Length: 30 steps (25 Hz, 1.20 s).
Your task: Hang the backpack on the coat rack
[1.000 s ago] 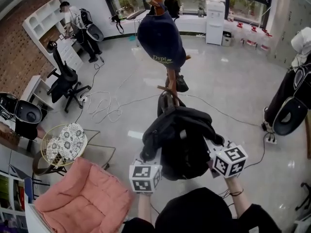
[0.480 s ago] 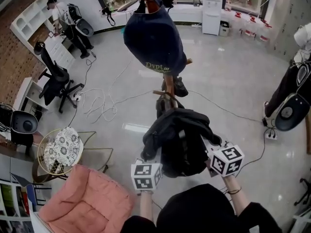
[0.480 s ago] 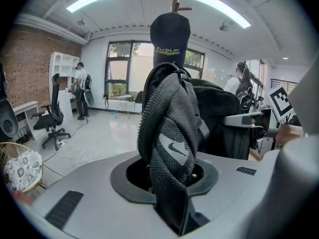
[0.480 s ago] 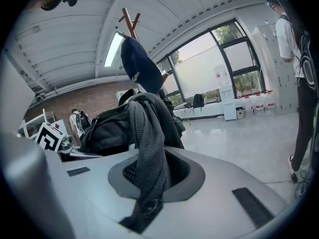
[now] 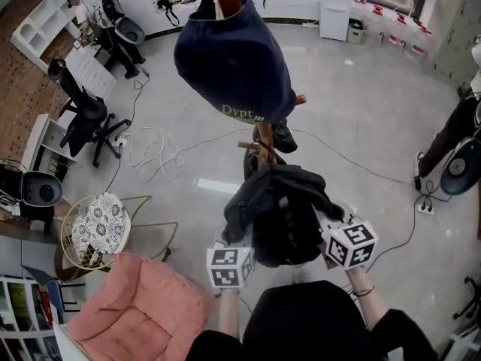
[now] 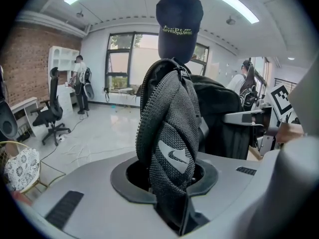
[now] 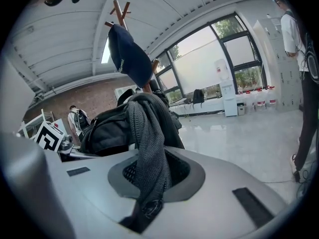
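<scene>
A black fabric backpack (image 5: 279,213) was held up between the left gripper (image 5: 228,256) and the right gripper (image 5: 340,238), its top close to the brown wooden coat rack (image 5: 263,135). A navy blue cap (image 5: 233,55) hung higher on the rack. A pink cushion (image 5: 135,310) lay near left.
</scene>
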### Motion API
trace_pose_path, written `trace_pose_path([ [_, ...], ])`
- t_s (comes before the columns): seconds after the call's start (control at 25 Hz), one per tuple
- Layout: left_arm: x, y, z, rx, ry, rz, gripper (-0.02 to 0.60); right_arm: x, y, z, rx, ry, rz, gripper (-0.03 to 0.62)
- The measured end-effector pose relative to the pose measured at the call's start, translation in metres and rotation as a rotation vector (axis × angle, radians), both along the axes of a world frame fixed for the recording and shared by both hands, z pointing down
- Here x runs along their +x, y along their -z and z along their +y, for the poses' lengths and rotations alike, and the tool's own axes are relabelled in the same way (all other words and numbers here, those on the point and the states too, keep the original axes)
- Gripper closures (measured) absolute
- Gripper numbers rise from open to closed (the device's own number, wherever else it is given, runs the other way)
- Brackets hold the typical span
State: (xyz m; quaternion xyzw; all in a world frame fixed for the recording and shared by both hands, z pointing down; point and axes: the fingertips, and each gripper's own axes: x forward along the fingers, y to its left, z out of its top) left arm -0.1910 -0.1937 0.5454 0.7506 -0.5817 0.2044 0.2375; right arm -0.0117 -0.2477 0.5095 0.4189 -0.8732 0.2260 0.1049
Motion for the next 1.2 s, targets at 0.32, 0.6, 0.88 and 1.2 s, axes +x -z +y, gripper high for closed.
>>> trace_pose_path([
  [0.32, -0.011, -0.023, -0.022, -0.060, -0.029, -0.016, 0.460, -0.010, -0.021, -0.020, -0.014, 0.007, 0.021, 0.557],
  [0.6, -0.014, -0.056, -0.032, -0.113, -0.051, -0.021, 0.460, -0.015, -0.049, -0.030, -0.030, -0.016, 0.044, 0.557],
  [0.88, -0.018, -0.078, -0.047, -0.132, -0.048, -0.015, 0.460, -0.018, -0.069, -0.044, -0.041, -0.044, 0.061, 0.557],
  [1.2, -0.017, -0.097, -0.056, -0.151, -0.046, -0.004, 0.459, -0.018, -0.084, -0.051, -0.059, -0.065, 0.084, 0.557],
])
